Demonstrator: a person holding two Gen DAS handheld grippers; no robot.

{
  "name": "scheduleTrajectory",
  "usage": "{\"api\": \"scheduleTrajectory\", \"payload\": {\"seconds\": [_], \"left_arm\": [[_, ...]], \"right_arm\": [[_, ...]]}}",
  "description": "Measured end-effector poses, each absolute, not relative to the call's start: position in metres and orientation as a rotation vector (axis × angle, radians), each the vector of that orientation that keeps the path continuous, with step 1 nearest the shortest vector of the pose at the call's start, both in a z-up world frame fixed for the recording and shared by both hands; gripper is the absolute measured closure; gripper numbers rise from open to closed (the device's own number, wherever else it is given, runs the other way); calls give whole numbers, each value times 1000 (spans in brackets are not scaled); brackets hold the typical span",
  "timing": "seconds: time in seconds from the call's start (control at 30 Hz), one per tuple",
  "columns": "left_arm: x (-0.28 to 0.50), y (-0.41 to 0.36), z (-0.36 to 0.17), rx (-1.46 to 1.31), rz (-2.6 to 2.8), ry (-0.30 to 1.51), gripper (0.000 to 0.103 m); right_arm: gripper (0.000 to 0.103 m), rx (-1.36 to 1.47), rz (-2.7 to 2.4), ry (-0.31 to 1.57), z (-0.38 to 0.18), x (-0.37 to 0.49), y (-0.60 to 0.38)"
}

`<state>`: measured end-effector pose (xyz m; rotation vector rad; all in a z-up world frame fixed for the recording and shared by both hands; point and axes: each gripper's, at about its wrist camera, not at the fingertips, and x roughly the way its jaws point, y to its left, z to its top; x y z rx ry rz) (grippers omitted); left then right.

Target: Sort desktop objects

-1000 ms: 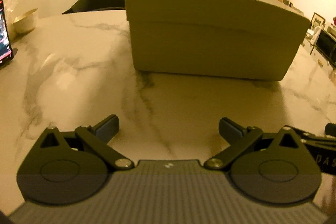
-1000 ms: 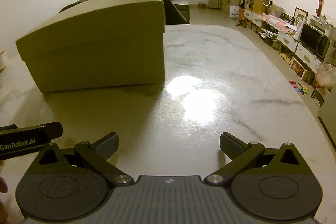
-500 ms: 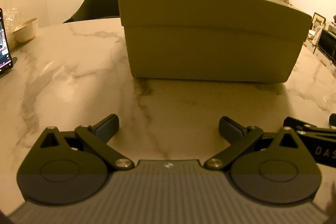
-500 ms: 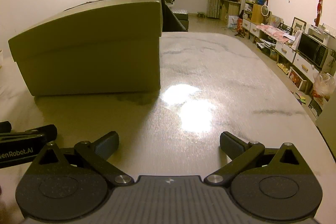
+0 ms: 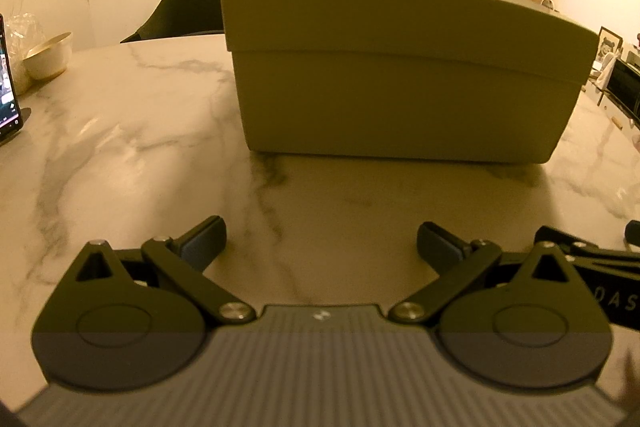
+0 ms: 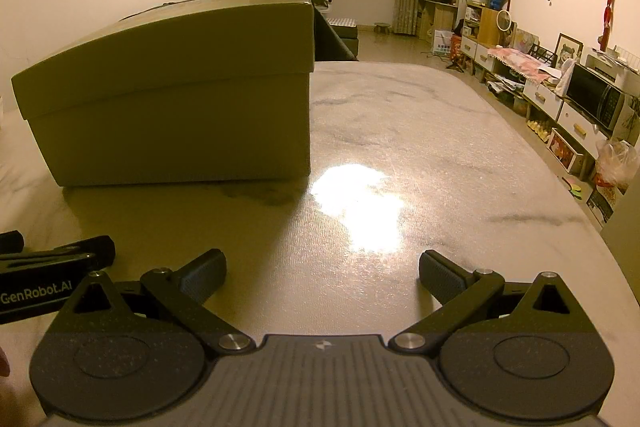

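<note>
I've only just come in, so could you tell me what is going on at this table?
A person holds a two-finger gripper in each hand over a marble table. Both the left gripper and the right gripper are open and hold nothing. They face a closed, lidded box that stands on the table, with bare tabletop between it and the fingertips. A bowl and a phone sit off to the left. Nothing has been grasped yet.

Dim, warm yellow indoor lighting. A bright ceiling-light glare patch lies on the marble table [image 6: 360, 203]. The lidded box [image 5: 400, 75] shows a shaded near face and casts a soft shadow. Fisheye bending curves edges; corners vignette dark.
</note>
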<state>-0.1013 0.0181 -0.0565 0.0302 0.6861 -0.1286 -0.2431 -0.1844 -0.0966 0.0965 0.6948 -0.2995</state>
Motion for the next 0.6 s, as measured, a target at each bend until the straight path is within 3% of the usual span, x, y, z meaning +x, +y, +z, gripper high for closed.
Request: {"api": "scheduleTrajectory", "payload": {"seconds": [0.6], "left_arm": [[-96,20,-57,30,-130,686,0]], "right_arm": [[0,101,-299,692,-104,-245,-189]]}}
